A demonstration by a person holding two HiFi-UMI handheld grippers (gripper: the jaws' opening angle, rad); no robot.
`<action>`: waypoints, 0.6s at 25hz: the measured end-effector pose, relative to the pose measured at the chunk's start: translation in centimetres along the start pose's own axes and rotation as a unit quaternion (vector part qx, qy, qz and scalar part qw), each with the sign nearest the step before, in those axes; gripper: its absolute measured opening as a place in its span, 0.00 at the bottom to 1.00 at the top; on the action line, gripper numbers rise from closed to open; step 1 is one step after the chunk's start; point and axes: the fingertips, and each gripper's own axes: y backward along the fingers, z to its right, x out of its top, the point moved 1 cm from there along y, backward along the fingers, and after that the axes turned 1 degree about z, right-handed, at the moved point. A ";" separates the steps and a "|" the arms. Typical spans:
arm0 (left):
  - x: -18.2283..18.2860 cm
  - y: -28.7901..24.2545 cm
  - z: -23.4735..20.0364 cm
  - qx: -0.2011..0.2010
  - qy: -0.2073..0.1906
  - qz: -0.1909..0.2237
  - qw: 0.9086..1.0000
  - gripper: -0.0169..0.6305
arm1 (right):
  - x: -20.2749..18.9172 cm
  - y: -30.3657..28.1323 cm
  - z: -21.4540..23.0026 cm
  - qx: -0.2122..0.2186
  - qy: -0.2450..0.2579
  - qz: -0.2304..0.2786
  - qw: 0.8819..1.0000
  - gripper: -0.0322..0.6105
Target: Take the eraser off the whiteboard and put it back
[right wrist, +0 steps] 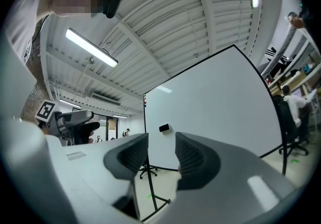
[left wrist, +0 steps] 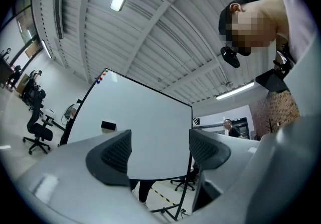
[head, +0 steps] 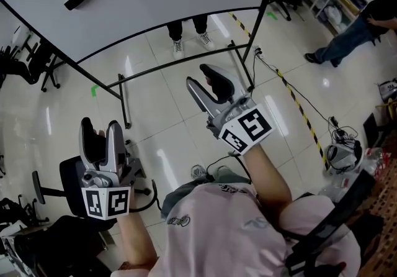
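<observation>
The left gripper (head: 100, 130) was held low, its jaws apart and empty. The right gripper (head: 201, 78) reached farther forward, its jaws also apart with nothing between them. Both forearms (head: 270, 173) stretched out from the body.

The person wears a light pink shirt (head: 211, 238) with small dark drawings on it. A black strap (head: 338, 213) crosses it on the right. The left tongs (head: 100, 125) and the right tongs (head: 200, 77) are both shiny silver-grey. Each has two curved jaws. Inside the jaws sit black pads (left wrist: 116, 153) with a bumpy grid on them. Each pair of tongs also has a white cube with black square marks, the left cube (head: 107, 201) and the right cube (head: 248, 130).
</observation>
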 end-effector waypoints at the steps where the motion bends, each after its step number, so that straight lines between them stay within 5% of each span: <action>1: -0.1 0.1 1.0 0.000 0.000 0.000 1.000 0.60 | 0.4 0.8 0.2 0.001 0.004 0.001 1.000 0.31; 10: -1.6 2.4 11.2 0.018 -0.005 -0.012 1.000 0.58 | 3.5 10.2 3.3 0.011 0.024 0.001 1.000 0.31; 15: -1.6 4.7 13.3 0.022 -0.010 -0.019 1.000 0.55 | 4.8 12.4 2.5 0.026 0.059 0.002 0.998 0.35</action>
